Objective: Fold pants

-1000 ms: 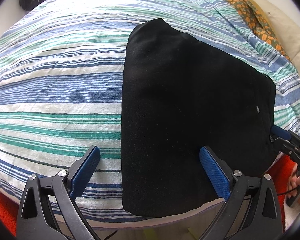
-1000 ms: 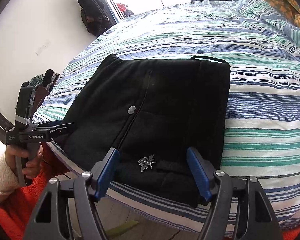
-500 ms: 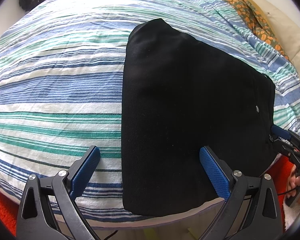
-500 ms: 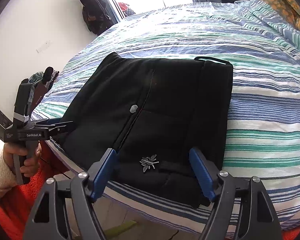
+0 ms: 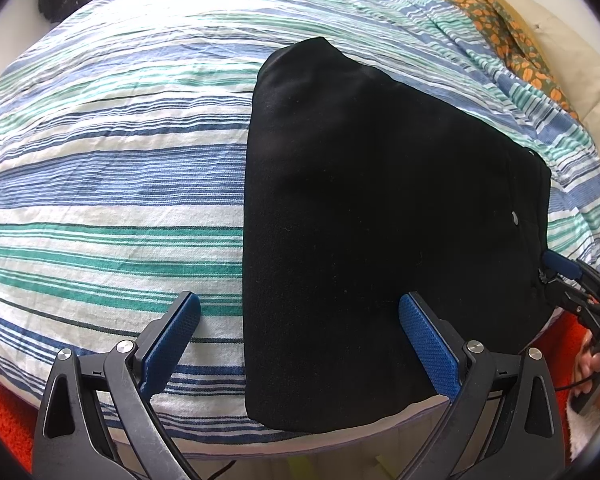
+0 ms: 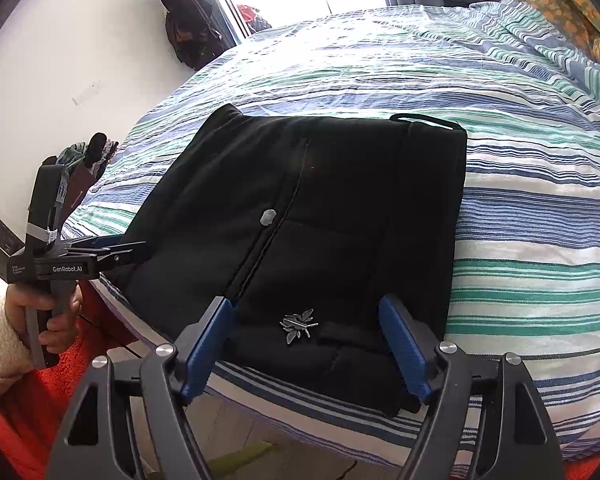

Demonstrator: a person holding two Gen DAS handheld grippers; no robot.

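**Pants folded on the bed**

Black pants (image 5: 380, 220) lie folded flat on the striped bed (image 5: 100, 200), near its 6 o'clock edge. Left gripper (image 5: 300, 334) and right gripper (image 6: 308, 338) both hover spread wide, nothing pinched. No containers around.

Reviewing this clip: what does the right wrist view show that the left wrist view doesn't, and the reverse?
Only the right wrist view shows the small silver insect-shaped emblem on the folded black pants, the centre seam, the loop at the far edge, and the white wall with a dark bag hanging on it.

Only the left wrist view shows the cream padded surface beyond the orange patterned blanket.

Both show the pants lying flat on the striped blue, green and white bedcover, and both grippers open, left and right.
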